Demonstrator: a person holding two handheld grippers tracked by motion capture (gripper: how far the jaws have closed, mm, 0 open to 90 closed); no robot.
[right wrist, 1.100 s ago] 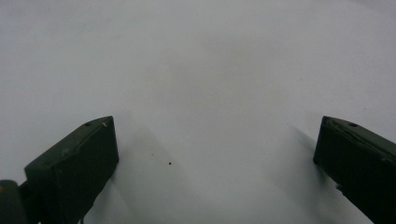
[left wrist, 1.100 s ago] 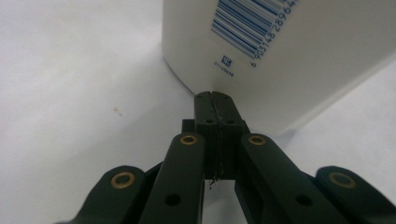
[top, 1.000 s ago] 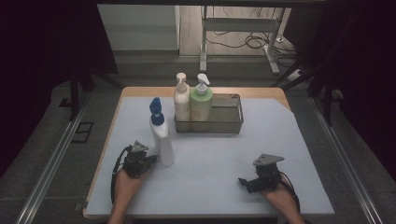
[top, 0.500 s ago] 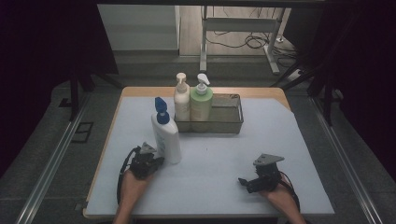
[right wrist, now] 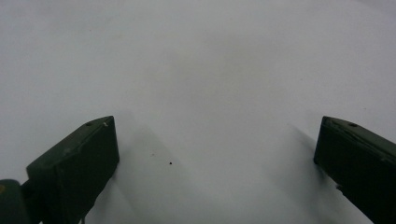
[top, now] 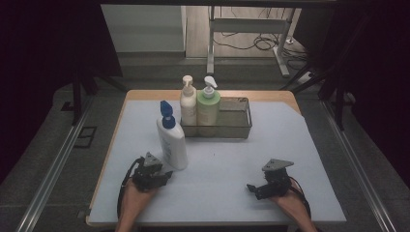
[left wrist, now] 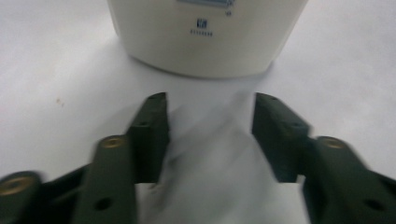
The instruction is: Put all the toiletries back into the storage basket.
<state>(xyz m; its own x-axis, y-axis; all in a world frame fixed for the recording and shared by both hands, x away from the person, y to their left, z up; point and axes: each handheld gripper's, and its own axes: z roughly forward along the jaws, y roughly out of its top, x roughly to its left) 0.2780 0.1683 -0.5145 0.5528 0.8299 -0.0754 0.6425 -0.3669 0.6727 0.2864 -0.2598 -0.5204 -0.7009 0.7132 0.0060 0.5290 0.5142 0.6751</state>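
From the high view we see a table [top: 309,193] covered with a pale sheet, and a white bottle with a blue pump [top: 172,143] standing upright on it, left of centre. At about seven o'clock from that bottle, just beside its base, sits our left gripper [top: 162,174], held in the left hand [top: 135,198]. In the left gripper view its jaws are spread apart with nothing between them, and the bottle's white base [left wrist: 205,37] stands just past the tips at twelve o'clock, apart from them.

Our right gripper [top: 252,188] rests low over the sheet at roughly four o'clock from the table's centre, well apart from the bottle, with the right hand [top: 290,200] behind it. In the right gripper view the jaws stand wide apart over the bare sheet [right wrist: 210,70], gripping nothing.

Toward twelve o'clock, at the far side of the table, we see a wire basket [top: 239,128]. Inside its left part stand a cream pump bottle [top: 188,105] and, touching it on the right, a green pump bottle [top: 209,106], both upright. The basket's right part holds nothing we can make out.
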